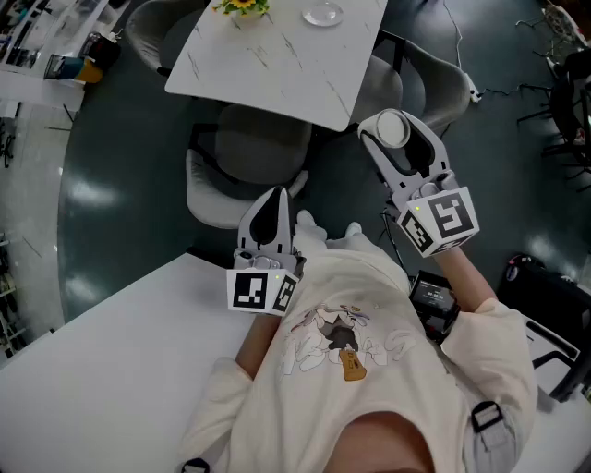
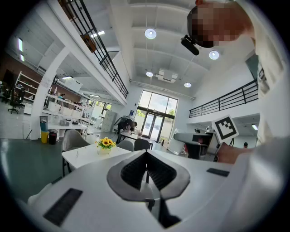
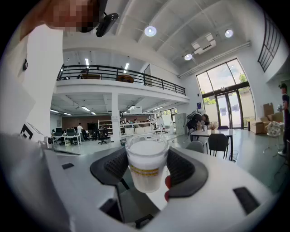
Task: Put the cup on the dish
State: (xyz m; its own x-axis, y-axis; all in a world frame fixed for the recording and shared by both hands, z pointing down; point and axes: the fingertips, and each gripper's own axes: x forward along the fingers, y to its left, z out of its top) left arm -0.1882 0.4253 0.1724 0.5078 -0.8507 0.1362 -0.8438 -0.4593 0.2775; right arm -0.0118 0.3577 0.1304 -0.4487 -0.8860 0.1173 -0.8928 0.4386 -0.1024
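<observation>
My right gripper (image 3: 146,168) is shut on a translucent white cup (image 3: 145,164) with a yellow band, held upright between the dark pads. From the head view the cup (image 1: 393,128) shows as a white round top in the right gripper (image 1: 399,140), held out over the dark floor. A clear glass dish (image 1: 322,13) lies on the marble table (image 1: 277,65) at the top, well ahead of the cup. My left gripper (image 1: 279,199) hangs lower and nearer the body; its jaws meet with nothing between them (image 2: 146,164).
A vase of sunflowers (image 1: 242,6) stands on the marble table beside the dish. Grey chairs (image 1: 249,162) sit between me and that table. A white table (image 1: 102,369) fills the lower left. Black bags (image 1: 545,296) lie on the floor at the right.
</observation>
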